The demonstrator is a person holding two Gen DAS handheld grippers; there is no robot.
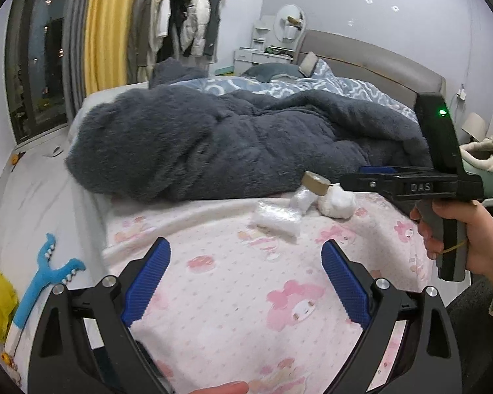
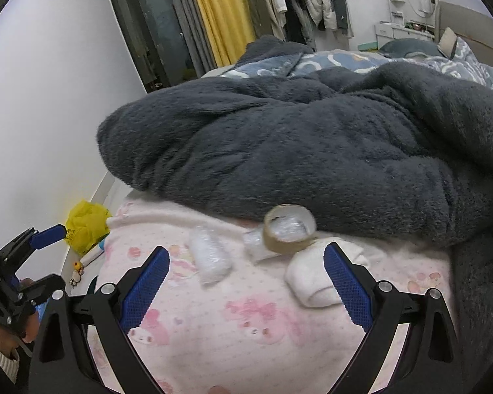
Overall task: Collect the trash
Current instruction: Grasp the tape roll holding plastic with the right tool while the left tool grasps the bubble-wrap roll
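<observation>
Trash lies on the pink patterned sheet at the edge of the grey fleece blanket. A brown tape roll leans there, with crumpled clear plastic to its left and a white wad to its right. The same items show in the left wrist view: tape roll, clear plastic, white wad. My right gripper is open, its right finger beside the white wad. My left gripper is open and empty, short of the trash. The right gripper's fingertips show there next to the wad.
A big grey fleece blanket covers the bed behind the trash. A yellow bag sits on the floor left of the bed. A blue plush toy lies at the bed's left edge. Clothes hang by the window.
</observation>
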